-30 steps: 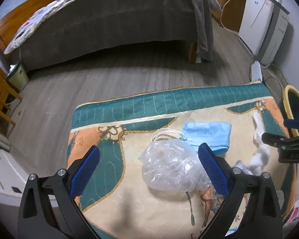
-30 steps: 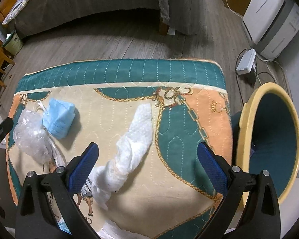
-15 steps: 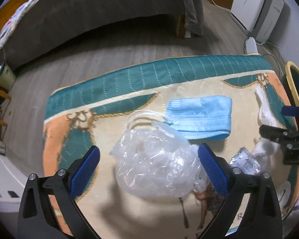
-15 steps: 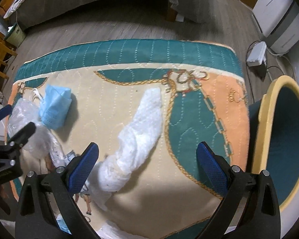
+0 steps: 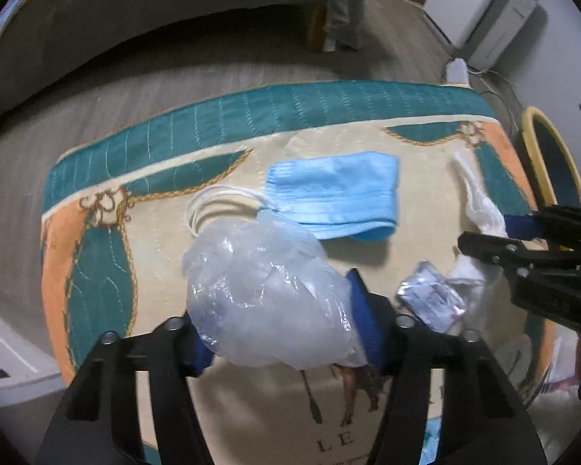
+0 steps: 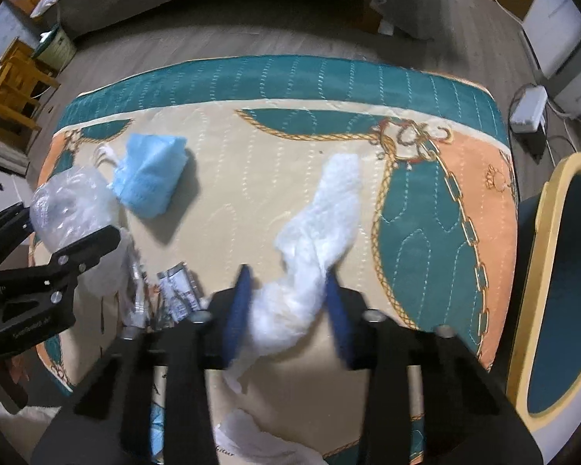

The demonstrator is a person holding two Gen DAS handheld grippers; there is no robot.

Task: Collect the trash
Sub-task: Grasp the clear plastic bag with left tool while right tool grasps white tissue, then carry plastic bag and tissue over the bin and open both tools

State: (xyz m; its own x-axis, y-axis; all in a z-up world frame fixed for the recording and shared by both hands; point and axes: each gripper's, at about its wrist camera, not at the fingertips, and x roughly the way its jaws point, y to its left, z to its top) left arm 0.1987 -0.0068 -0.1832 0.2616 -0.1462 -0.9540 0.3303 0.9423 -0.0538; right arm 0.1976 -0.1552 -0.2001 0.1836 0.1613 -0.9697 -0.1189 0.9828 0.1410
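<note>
My left gripper (image 5: 282, 333) is shut on a crumpled clear plastic bag (image 5: 263, 290) on the quilted table cover. The bag also shows at the left of the right wrist view (image 6: 69, 201). My right gripper (image 6: 290, 310) is shut on a twisted white paper towel (image 6: 313, 232), which shows at the right of the left wrist view (image 5: 480, 209). A blue face mask (image 5: 337, 197) lies just beyond the bag and shows in the right wrist view (image 6: 151, 178). A small silvery wrapper (image 5: 430, 298) lies between the two grippers.
A yellow-rimmed bin with a teal inside (image 6: 554, 294) stands off the table's right edge. More white tissue (image 6: 251, 438) lies at the near edge. A grey bed (image 5: 135, 7) and white appliances (image 5: 484, 4) stand beyond the wooden floor.
Both grippers moved forward and down and closed. The left one closed on the plastic bag, the right one on the white paper towel.
</note>
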